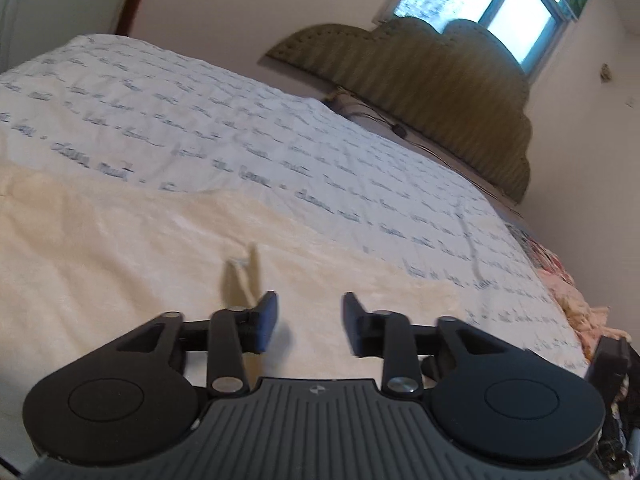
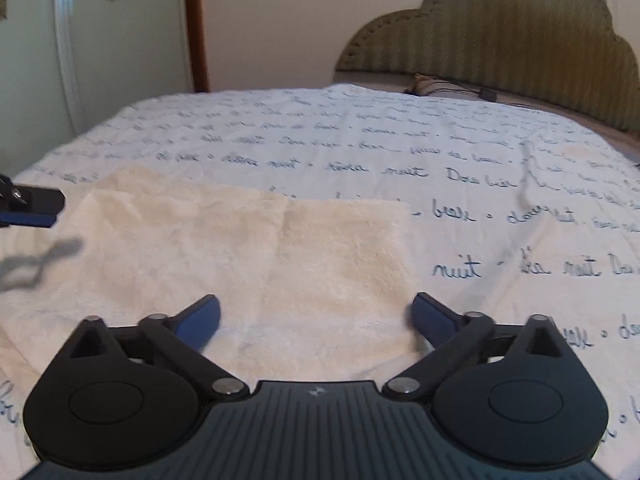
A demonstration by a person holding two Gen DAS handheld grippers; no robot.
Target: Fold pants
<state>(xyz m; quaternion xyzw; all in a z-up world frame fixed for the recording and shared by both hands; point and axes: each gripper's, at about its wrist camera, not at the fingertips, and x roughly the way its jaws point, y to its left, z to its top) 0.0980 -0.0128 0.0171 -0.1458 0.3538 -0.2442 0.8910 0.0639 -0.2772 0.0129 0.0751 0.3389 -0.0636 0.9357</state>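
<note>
The cream fleece pants (image 2: 256, 248) lie flat on the bed as a wide rectangle, with a crease down the middle. They also fill the near part of the left wrist view (image 1: 132, 248), where a thin drawstring (image 1: 244, 276) lies on them. My left gripper (image 1: 310, 324) is open and empty just above the cloth. My right gripper (image 2: 316, 320) is wide open and empty, low over the near right part of the pants. The left gripper's fingertip shows at the left edge of the right wrist view (image 2: 32, 208).
The bed carries a white cover with blue script (image 2: 360, 140). An olive padded headboard (image 2: 500, 40) and a pillow with a cable stand at the far end. Pink and dark clothes (image 1: 576, 304) lie at the bed's right edge. A window (image 1: 500, 4) is behind.
</note>
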